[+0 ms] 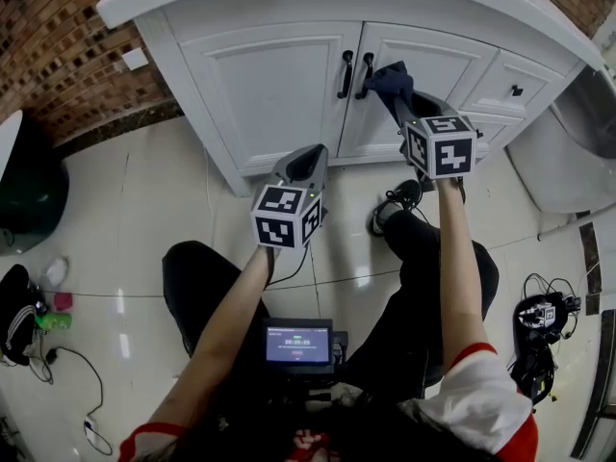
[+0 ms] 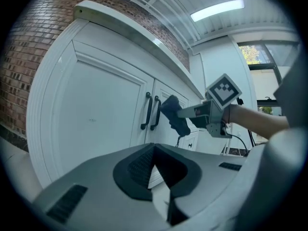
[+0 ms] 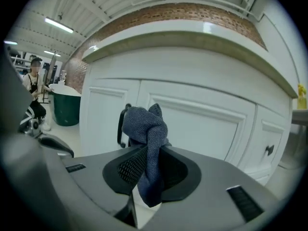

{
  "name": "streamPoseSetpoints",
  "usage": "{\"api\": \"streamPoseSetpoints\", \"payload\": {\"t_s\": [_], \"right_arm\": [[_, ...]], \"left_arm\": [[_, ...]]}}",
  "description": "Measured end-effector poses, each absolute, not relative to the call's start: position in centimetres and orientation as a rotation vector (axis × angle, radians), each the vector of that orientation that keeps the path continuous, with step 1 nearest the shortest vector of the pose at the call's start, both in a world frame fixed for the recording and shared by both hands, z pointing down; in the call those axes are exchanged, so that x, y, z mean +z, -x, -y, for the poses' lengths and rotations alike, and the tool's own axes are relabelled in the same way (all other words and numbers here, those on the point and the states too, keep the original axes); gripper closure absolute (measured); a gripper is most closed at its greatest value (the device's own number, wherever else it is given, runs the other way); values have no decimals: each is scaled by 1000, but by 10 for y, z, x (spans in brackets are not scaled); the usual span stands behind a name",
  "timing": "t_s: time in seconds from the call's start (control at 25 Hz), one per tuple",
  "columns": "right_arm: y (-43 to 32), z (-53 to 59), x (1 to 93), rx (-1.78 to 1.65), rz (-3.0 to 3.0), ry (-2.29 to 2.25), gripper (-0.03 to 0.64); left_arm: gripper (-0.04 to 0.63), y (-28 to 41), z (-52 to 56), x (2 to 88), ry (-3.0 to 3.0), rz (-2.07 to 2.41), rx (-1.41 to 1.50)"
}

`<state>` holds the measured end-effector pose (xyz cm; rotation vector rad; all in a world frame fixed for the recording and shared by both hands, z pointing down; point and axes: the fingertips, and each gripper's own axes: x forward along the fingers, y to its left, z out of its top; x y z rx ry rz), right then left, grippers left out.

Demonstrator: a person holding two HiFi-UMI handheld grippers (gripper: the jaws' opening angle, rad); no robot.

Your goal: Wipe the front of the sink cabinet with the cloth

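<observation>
At twelve o'clock in the head view stands the cabinet (image 1: 279, 75), and the cloth (image 1: 390, 78) is up at its front, just at three o'clock of the two black handles (image 1: 354, 73). The right tool (image 1: 395, 92) has its jaws clamped on the cloth, with a bunched wad standing past the tips and a tail hanging toward six o'clock. The left tool (image 1: 304, 159) hangs lower, at seven o'clock of the right one, jaws together on nothing and clear of the cabinet. Whether the wad truly touches the panel I cannot tell. To wipe well, I judge: press the wad flat on the right door (image 1: 423, 61), sweep toward three o'clock in overlapping passes, keep the grip firm so the cloth does not slip, and steer off the handles so the tail does not snag
</observation>
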<state>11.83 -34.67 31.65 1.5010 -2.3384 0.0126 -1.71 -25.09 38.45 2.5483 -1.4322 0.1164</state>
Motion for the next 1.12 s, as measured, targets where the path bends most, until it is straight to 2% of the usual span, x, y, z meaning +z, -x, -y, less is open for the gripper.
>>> {"api": "streamPoseSetpoints", "payload": {"t_s": [0.24, 0.4, 0.76, 1.12], "right_arm": [[-119, 358, 234, -178, 2374, -1531, 535], [-114, 362, 219, -210, 2390, -1535, 535], [-121, 372, 288, -64, 2306, -1534, 535], [-119, 372, 395, 138, 2234, -1466, 535]], "left_arm": [[560, 4, 247, 379, -2576, 1416, 126], [560, 3, 246, 376, -2578, 1420, 131], [560, 8, 246, 375, -2579, 1432, 140], [560, 6, 247, 388, -2565, 1425, 182]]}}
